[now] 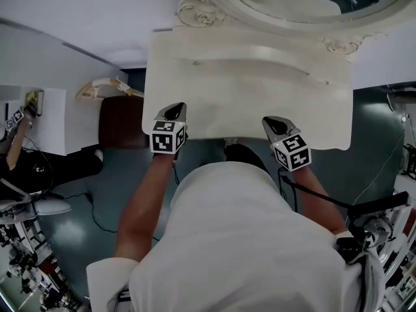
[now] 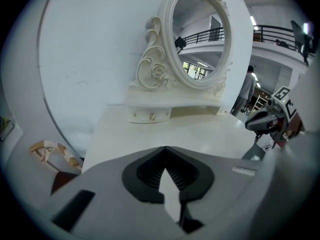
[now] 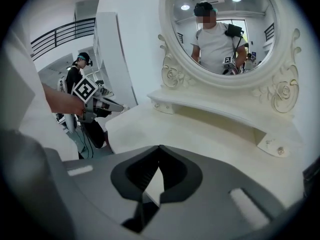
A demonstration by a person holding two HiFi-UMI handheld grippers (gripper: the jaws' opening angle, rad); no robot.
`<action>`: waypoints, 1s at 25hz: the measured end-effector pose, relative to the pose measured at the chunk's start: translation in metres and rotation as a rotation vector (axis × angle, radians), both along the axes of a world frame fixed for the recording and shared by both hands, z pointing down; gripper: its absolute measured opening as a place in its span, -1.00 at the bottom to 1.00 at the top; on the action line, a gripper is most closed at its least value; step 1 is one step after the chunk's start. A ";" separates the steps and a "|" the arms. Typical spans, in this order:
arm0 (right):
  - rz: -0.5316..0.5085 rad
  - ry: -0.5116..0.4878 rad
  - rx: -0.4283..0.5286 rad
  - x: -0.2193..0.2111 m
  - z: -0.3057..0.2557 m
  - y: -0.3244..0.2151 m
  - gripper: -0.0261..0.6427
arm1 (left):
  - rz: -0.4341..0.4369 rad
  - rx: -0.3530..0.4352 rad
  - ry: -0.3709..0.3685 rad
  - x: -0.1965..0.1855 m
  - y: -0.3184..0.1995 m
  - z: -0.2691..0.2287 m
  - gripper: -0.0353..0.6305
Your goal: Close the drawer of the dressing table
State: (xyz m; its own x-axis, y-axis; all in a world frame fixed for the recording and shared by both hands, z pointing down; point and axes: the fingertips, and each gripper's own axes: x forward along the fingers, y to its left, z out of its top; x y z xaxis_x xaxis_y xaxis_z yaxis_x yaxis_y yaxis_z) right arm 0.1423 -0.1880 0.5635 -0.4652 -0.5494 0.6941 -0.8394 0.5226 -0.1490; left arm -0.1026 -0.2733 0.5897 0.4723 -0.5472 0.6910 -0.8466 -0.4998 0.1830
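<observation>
Cream dressing table (image 1: 247, 103) stands against white wall (image 1: 65, 5).

your head camera looks steeply down onto the dressing table (image 1: 247, 90). each gripper camera rides close behind its jaws, facing over the tabletop (image 3: 200, 134) toward the mirror (image 2: 200, 39). all share that tabletop; left gripper view catches your right gripper (image 2: 250, 124), right gripper view your left gripper (image 3: 121, 107).
</observation>
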 end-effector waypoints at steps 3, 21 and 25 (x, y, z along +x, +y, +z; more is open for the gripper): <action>0.007 0.002 0.007 -0.019 -0.004 0.023 -0.92 | 0.038 0.000 0.048 -0.007 0.035 -0.014 -0.88; -0.012 0.015 0.049 -0.111 -0.012 0.175 -0.92 | 0.217 0.014 0.167 -0.050 0.240 -0.052 -0.88; -0.023 0.025 0.062 -0.125 -0.016 0.191 -0.92 | 0.233 0.012 0.174 -0.061 0.265 -0.054 -0.88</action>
